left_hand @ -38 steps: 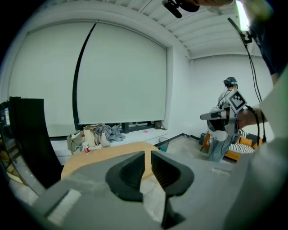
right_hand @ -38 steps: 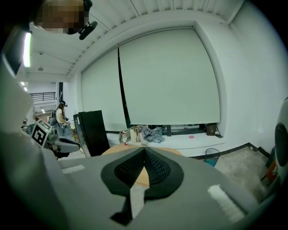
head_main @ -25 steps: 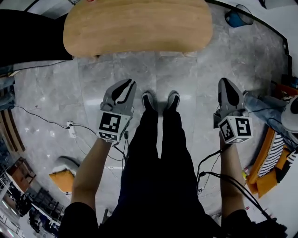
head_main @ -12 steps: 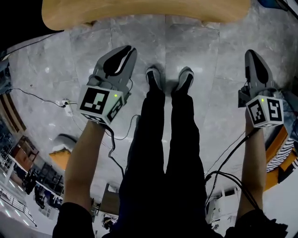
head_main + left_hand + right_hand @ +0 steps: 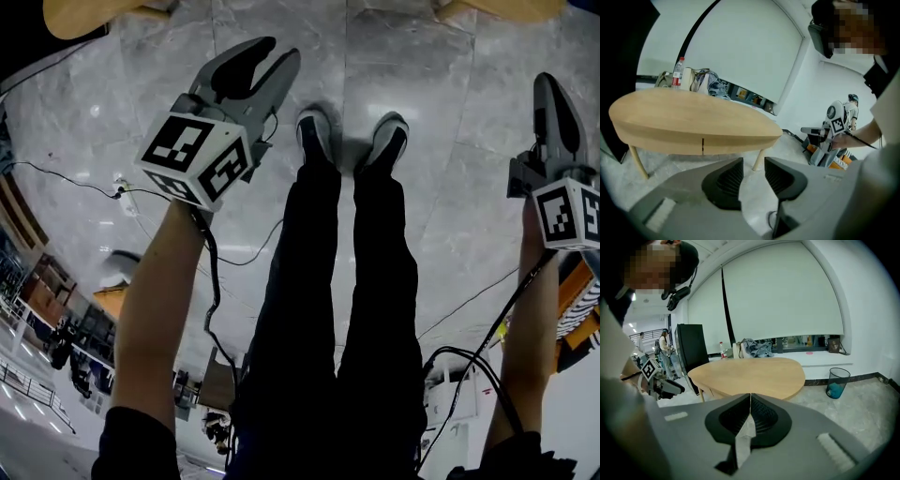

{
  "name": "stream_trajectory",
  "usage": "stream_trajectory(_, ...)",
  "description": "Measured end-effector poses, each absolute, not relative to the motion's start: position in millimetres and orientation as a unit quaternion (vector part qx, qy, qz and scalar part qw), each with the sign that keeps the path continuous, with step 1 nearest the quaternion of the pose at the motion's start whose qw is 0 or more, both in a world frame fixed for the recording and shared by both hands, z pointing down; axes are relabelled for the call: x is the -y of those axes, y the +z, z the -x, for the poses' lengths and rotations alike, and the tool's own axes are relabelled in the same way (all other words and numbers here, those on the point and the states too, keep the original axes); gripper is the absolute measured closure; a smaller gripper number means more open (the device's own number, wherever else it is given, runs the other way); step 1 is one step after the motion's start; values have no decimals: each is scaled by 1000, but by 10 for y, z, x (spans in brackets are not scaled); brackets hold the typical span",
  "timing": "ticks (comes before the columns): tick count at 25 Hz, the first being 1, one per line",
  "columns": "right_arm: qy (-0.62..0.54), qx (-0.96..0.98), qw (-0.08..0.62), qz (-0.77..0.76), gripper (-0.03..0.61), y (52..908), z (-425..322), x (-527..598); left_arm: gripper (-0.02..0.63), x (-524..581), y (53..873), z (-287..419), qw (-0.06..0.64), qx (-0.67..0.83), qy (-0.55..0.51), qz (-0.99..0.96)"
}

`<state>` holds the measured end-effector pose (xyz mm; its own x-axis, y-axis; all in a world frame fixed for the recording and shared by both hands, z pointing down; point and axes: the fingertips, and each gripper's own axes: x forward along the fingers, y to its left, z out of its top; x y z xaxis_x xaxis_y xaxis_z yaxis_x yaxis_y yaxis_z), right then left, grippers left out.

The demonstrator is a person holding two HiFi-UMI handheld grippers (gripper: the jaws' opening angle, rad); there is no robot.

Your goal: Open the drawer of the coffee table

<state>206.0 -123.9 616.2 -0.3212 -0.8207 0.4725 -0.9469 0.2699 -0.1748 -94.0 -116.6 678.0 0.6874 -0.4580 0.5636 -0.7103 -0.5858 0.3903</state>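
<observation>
The coffee table (image 5: 693, 122) has a pale wooden oval top on slim legs, and a short dark seam (image 5: 702, 144) marks its front edge. In the head view only two slivers of the table top (image 5: 84, 14) show at the upper edge. My left gripper (image 5: 275, 52) hangs over the floor short of the table; its jaws (image 5: 753, 161) are opening with nothing between them. My right gripper (image 5: 548, 86) is held out at the right, also short of the table (image 5: 750, 373). The right gripper (image 5: 750, 397) is shut on nothing.
My own legs and shoes (image 5: 314, 131) stand on the grey marble floor between the grippers. Cables (image 5: 122, 187) trail on the left. A bottle (image 5: 678, 73) and a bundle of cloth stand behind the table. A black panel (image 5: 691, 350) and a bin (image 5: 836, 382) flank it.
The table has slid to the top edge of the head view. Both grippers look larger and sit farther up the frame. The left jaws have parted; the right stay together.
</observation>
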Motion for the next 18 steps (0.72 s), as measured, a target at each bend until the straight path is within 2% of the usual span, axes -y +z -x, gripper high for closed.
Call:
stream_trajectory(2,225,783,144,-561,571,6287,-2052,1231,451,1205,6912,918,329,338,192,-861)
stream_trajectory(12,232,783,153,-556,564,6735,-2239,1313,449,1673,7500,946,412,362,105,-829)
stream_trajectory(18,249,785,138,-550,495,7124,-2404,1484,351,1920,7926,946,430,349,73,-829)
